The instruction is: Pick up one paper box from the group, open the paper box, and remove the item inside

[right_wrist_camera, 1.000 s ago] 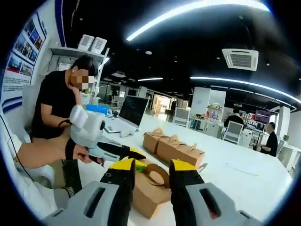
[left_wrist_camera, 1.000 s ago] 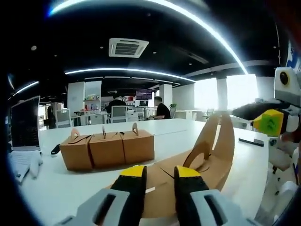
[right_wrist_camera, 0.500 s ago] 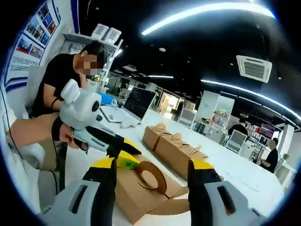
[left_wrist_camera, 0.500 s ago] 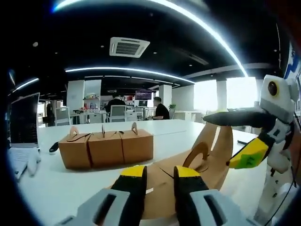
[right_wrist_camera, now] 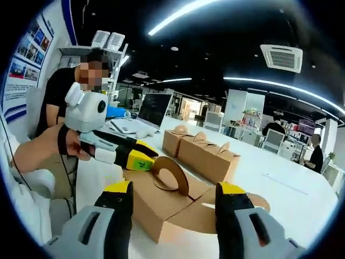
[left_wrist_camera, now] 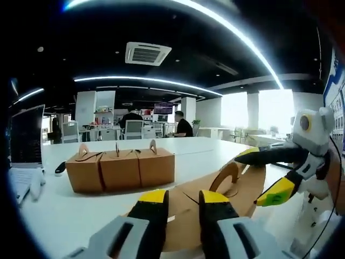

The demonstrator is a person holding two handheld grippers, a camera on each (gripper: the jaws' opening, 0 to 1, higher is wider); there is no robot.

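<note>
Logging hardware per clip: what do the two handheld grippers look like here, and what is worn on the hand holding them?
Both the left gripper and the right gripper have light grey bodies with black jaws tipped yellow. Seen from the other side, each carries a rounded white housing; the left gripper's jaw bears a yellow-green label. A black strap crosses the person's hand, with a thin dark cable below.

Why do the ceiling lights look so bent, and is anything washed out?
Left gripper view: the fisheye lens curves the ceiling light strips into arcs, and the windows are blown out white. Right gripper view: the light strip bows too, and the white table glares.
</note>
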